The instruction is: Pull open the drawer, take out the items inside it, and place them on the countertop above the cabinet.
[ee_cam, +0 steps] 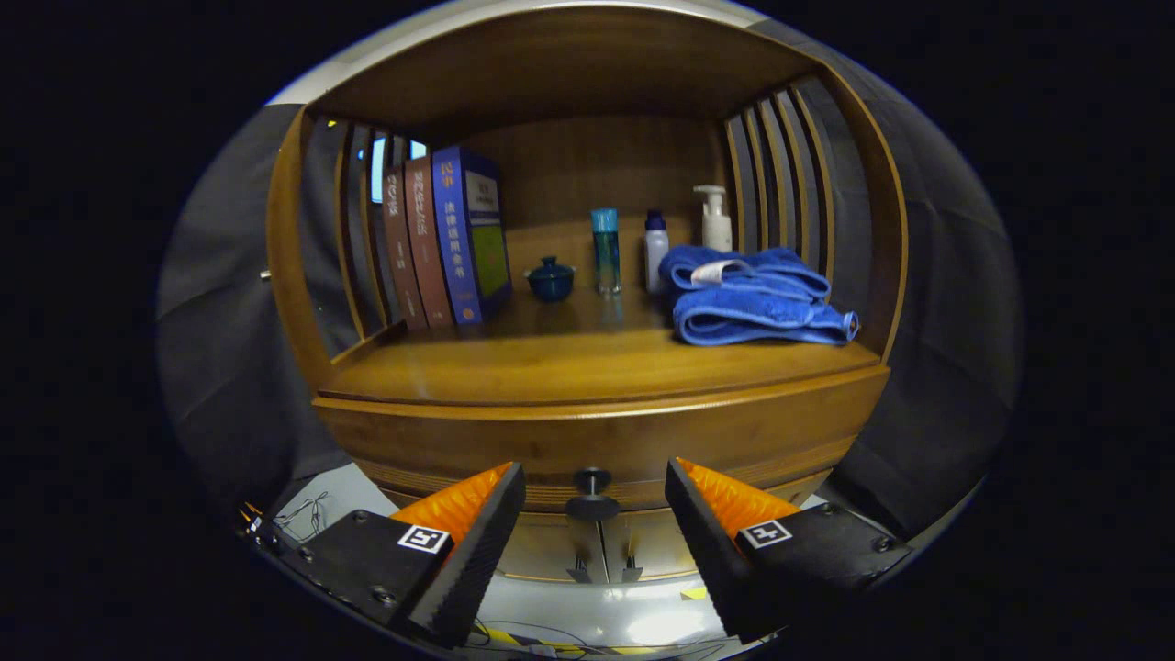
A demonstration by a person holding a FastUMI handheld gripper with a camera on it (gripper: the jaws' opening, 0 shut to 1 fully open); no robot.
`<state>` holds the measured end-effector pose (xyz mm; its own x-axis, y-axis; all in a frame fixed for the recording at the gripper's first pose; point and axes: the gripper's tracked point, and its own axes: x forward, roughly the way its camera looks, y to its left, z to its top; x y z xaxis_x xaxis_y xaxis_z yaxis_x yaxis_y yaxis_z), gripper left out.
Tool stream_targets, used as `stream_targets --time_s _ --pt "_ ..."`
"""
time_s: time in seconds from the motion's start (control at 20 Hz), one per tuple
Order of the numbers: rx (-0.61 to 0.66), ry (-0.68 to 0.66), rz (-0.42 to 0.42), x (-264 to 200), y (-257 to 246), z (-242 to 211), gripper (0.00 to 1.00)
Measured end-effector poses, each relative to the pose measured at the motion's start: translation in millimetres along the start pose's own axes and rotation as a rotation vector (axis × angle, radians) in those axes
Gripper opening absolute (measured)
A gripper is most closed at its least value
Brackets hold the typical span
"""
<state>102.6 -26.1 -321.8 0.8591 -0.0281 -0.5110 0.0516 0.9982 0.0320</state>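
the gripper (595,491) points level at the shut drawer (587,441), fingers apart — its knob (592,491) between them; beyond, the wooden countertop (551,367) holds books, bottles, towels.

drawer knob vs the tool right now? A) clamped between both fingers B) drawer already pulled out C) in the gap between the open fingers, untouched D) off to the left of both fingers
C: the drawer knob sits in the gap between the spread fingers of the tool, neither finger touching it, and the drawer front lies flush under the countertop.
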Motion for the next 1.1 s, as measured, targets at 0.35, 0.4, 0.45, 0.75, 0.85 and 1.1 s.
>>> stream_targets --time_s 0.35,0.4,0.45,0.75,0.85,1.1 --pt "-0.020 0.101 -0.003 38.5 0.9 -38.6 0.92" --pt "-0.020 0.110 -0.002 39.8 1.0 -40.9 0.85" --pt "-0.008 0.116 -0.002 40.6 1.7 -41.3 0.78" --pt "-0.064 0.126 0.003 43.1 3.5 -42.4 0.32" --pt "-0.076 0.142 0.003 42.4 3.3 -43.9 0.32" --pt "-0.067 0.172 -0.011 29.5 2.2 -49.3 0.33"
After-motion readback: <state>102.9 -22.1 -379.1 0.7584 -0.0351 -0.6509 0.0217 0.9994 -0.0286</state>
